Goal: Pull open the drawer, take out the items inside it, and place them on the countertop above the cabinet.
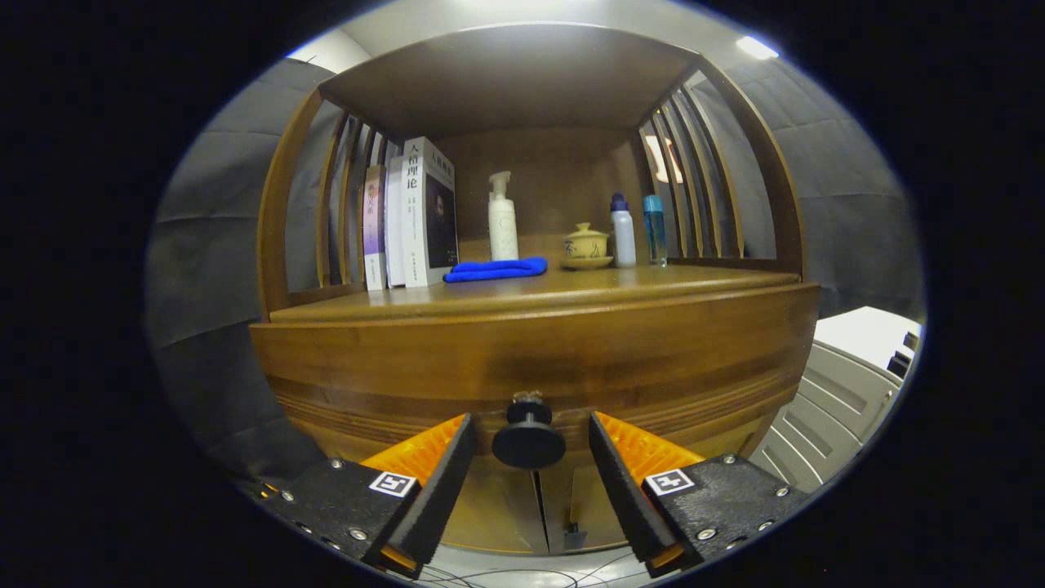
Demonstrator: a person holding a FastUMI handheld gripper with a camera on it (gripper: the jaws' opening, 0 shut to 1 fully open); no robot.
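3 books, pump bottle, blue cloth, lidded teacup.

Closed wooden drawer, dark knob

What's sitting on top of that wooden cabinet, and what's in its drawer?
On the countertop: books, a blue cloth, a pump bottle, a lidded cup and two small bottles. The drawer is closed, hiding its contents. The open gripper straddles its knob.
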